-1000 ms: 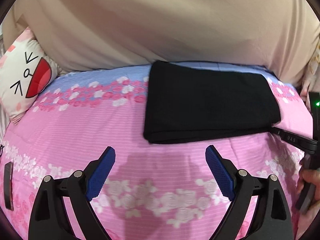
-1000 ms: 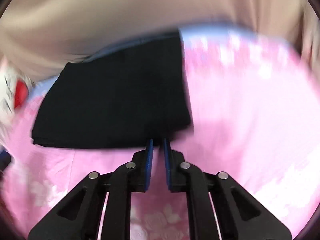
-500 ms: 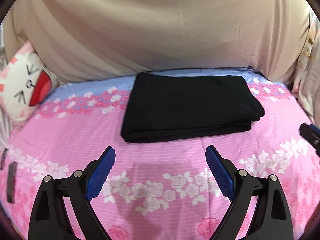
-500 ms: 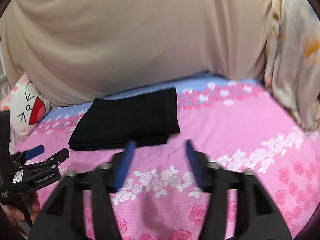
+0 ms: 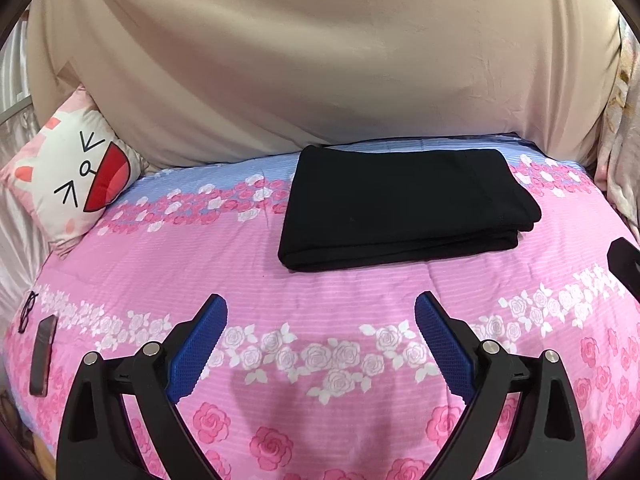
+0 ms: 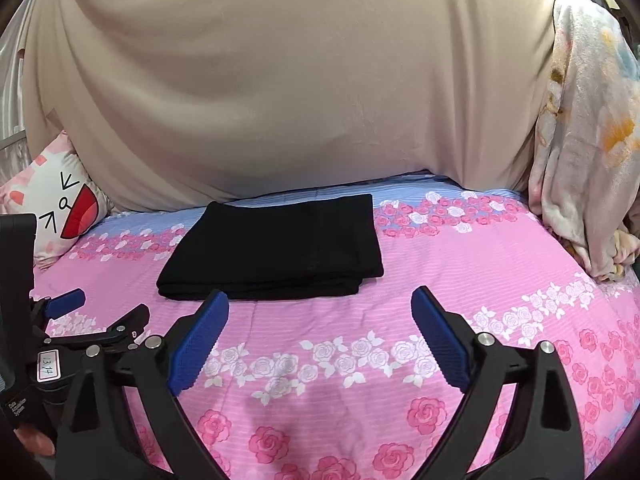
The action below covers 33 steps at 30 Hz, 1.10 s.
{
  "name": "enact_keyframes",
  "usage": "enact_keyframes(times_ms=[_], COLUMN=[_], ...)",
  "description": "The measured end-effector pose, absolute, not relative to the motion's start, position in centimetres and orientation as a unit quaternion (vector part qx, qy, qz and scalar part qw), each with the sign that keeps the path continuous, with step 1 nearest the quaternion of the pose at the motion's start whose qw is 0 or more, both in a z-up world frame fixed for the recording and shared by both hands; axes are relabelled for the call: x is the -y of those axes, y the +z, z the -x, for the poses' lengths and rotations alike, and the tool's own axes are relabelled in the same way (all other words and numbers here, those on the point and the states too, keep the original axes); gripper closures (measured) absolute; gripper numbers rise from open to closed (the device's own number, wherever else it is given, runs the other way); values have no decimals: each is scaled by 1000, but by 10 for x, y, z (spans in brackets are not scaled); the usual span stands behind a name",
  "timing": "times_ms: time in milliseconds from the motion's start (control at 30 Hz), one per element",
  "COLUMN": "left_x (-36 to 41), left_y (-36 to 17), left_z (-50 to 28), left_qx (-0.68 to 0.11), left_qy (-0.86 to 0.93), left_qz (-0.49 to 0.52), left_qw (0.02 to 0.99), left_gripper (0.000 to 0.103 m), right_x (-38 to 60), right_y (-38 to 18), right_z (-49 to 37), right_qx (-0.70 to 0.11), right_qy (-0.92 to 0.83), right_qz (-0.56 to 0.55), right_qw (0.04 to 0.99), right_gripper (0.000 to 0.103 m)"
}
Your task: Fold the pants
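Behind the bed hangs a wide beige cloth (image 5: 320, 60) that covers the whole back of the room. On the bed lies a pink bedspread (image 5: 320, 292) with rows of white and pink roses and a pale blue band along its far edge.

The black pants (image 5: 400, 208) lie folded into a neat rectangle with several layers, flat on the bedspread near the far edge, partly over the blue band. In the right wrist view the pants (image 6: 276, 244) sit a little to the left of the middle. Nothing is touching them.

The left tongs (image 5: 321, 308) are released, with the blue pads (image 5: 198, 350) spread wide apart, and they hover over the rose pattern on the near side of the pants, with nothing in them. The right tongs (image 6: 320, 304) are also released and empty; one blue pad (image 6: 200, 344) appears close to the near edge of the pants in the view, but I cannot tell if it touches them. The left tongs (image 6: 80, 316) show also at the left edge of the right wrist view, and a white label with handwritten numbers is on the body.

At the left side a white pillow (image 5: 80, 176) with a cartoon face and a red mouth leans against the beige cloth. Near the left edge of the bedspread lie a pair of glasses (image 5: 27, 311) and just beside them a dark phone (image 5: 42, 354). At the right side a flowered blanket (image 6: 588, 140) hangs down.
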State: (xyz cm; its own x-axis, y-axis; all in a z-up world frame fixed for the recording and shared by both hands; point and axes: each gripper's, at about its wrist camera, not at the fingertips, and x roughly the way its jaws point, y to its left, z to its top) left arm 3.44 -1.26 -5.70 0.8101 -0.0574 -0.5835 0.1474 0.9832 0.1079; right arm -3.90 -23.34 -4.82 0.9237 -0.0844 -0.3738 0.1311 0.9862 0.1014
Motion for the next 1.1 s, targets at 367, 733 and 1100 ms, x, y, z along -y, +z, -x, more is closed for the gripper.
enact_keyframes(times_ms=[367,733,1100], left_x=[4,3,4], left_y=[-58,-56,-57], left_z=[-27,-25,-24], left_qx=[-308,-306,-306], left_qy=[-55,-54,-50], left_qz=[-63,-68,-67], left_qw=[948,948,948], left_gripper=[10,10,10], right_x=[224,223,228], right_y=[-51,-52,-55], right_z=[45,46,46], right_qx=[-188,-189,-192], right_qy=[-58,-60,-59], right_qz=[-54,-56,-55], right_qw=[979,979,978], right_gripper=[7,7,7])
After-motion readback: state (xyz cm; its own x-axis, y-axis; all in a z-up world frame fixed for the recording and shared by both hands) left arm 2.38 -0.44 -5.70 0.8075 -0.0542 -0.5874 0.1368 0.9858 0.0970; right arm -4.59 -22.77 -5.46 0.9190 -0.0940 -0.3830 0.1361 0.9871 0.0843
